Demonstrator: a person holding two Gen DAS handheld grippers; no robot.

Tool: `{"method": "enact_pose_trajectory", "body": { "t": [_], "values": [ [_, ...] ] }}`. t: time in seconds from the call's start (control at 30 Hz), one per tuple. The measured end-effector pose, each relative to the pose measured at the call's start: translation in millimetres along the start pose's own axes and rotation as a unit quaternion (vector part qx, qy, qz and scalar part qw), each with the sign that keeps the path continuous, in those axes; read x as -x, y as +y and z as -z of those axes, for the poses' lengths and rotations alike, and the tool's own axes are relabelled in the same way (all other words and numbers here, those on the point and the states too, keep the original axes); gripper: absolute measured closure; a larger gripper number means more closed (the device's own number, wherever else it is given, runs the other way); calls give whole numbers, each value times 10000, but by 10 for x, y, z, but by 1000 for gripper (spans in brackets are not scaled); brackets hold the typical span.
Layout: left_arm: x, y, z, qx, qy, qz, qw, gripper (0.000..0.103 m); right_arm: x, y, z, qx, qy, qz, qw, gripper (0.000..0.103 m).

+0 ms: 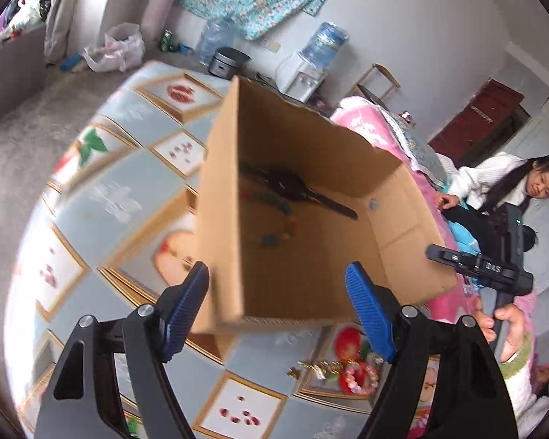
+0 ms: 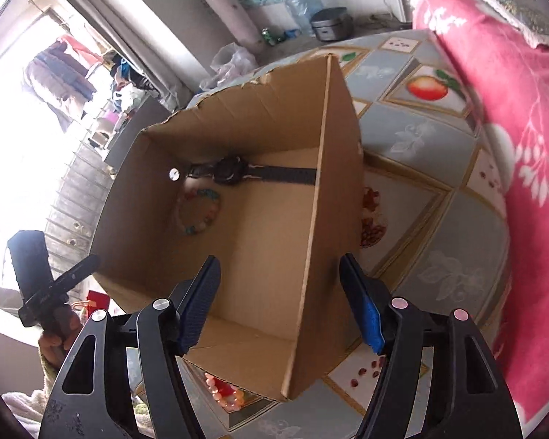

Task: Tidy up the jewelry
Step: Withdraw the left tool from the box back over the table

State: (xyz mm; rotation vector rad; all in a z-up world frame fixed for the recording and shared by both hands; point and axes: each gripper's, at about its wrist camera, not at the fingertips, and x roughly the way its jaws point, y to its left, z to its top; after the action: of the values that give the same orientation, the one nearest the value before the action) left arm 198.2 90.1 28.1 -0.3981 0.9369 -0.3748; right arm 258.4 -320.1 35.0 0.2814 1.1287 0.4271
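An open cardboard box (image 1: 347,168) (image 2: 260,109) stands on a table covered with a fruit-patterned cloth (image 1: 109,197) (image 2: 421,219). On its floor lie a black wristwatch (image 1: 292,186) (image 2: 230,170) and a multicoloured bead bracelet (image 1: 274,234) (image 2: 199,212). Outside, by the box's near corner, lie a pink-orange bead bracelet (image 1: 358,376) (image 2: 223,391) and a small gold piece (image 1: 314,367). My left gripper (image 1: 277,269) is open above the box's near edge and holds nothing. My right gripper (image 2: 281,260) is open too, astride the box's right wall without its pads touching it.
A pink flowered blanket (image 2: 512,128) borders the table on one side. A person in white (image 1: 494,186) sits beyond it. A hand (image 1: 505,325) grips the other tool's handle beside the box. A water dispenser (image 1: 303,69) and a cooker (image 1: 227,62) stand on the floor behind.
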Motion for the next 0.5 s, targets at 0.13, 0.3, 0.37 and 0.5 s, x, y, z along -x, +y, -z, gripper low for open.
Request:
{"method": "enact_pose_trajectory", "body": {
  "t": [0.13, 0.3, 0.37, 0.5],
  "values": [
    [22, -74, 50, -110, 10, -36, 9999, 28, -36, 88, -74, 191, -80, 292, 9994, 38],
    [85, -42, 69, -133, -21, -2, 9999, 28, -55, 64, -90, 198, -149, 292, 9993, 38],
    [97, -60, 71, -201, -34, -35, 9998, 28, -67, 54, -84, 219, -197, 295, 9991, 38],
    [278, -135, 113, -382, -303, -141, 9987, 27, 114, 89, -9, 247, -595, 538, 9965, 38]
  ]
}}
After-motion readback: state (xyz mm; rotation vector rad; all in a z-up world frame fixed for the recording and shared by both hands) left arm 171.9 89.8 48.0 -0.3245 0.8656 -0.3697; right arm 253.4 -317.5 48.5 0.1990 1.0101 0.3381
